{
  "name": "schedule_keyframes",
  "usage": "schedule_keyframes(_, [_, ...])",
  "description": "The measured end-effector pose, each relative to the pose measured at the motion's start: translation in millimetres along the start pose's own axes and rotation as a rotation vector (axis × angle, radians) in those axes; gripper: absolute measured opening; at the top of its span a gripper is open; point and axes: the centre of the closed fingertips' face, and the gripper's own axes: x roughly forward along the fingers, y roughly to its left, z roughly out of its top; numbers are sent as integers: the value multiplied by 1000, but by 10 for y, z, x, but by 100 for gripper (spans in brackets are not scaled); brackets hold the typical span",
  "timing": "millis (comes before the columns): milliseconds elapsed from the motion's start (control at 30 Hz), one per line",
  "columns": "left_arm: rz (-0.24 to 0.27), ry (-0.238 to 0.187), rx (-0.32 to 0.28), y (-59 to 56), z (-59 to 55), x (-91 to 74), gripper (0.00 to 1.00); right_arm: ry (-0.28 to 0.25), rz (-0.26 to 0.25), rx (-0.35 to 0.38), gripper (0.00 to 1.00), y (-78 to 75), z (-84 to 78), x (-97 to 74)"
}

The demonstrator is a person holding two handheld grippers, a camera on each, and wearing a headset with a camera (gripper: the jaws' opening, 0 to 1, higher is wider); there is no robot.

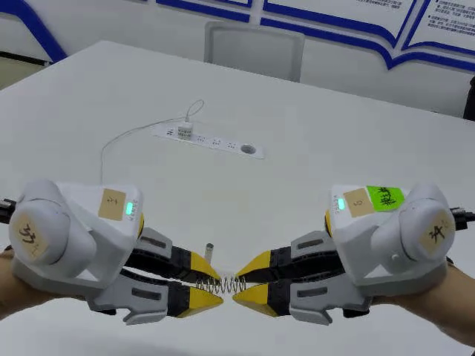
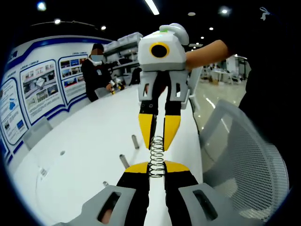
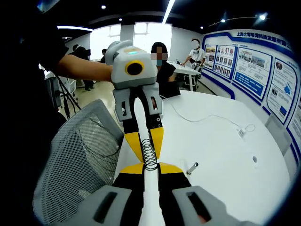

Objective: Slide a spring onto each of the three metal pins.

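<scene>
A small steel spring (image 1: 227, 283) stretches level between my two grippers, just above the white table (image 1: 297, 185). My left gripper (image 1: 216, 286) is shut on its left end and my right gripper (image 1: 240, 286) is shut on its right end, yellow tips almost meeting. A short metal pin (image 1: 209, 251) stands upright on the table just behind the spring. In the left gripper view the spring (image 2: 156, 153) runs from my own jaws to the right gripper (image 2: 159, 139), with two pins (image 2: 135, 141) (image 2: 123, 161) to the left. The right gripper view has one pin (image 3: 192, 168) beside the spring (image 3: 149, 155).
A white power strip (image 1: 208, 139) with a plugged charger and a cable (image 1: 126, 135) lies mid-table. A grey chair (image 1: 254, 47) stands at the far edge. A mesh chair (image 2: 244, 155) is next to the near table edge. People stand in the background.
</scene>
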Motion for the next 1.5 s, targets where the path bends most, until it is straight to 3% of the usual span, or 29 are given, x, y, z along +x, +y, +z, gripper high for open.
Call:
schedule_keyframes(100, [12, 7, 3, 25, -14, 2, 10, -29, 5, 14, 11, 5, 64, -7])
schedule_keyframes(200, [15, 18, 6, 28, -38, 7, 10, -93, 22, 64, 11, 31, 182, -5])
schedule_keyframes(500, [22, 16, -3, 30, -45, 13, 10, -148, 14, 98, 11, 32, 305, 34])
schedule_keyframes(900, [44, 1, -15, 78, -28, 7, 10, -169, -6, 99, 10, -5, 414, 80])
schedule_keyframes(1100, [49, -1, -92, 114, -60, -21, 11, -161, -9, 98, 10, -22, 429, 119])
schedule_keyframes(1167, [65, -1, -81, 141, -69, -31, 12, -157, -13, 95, 10, -42, 437, 137])
schedule_keyframes(1500, [111, -17, -145, 211, -152, -127, 16, -150, -2, 91, 10, -95, 473, 193])
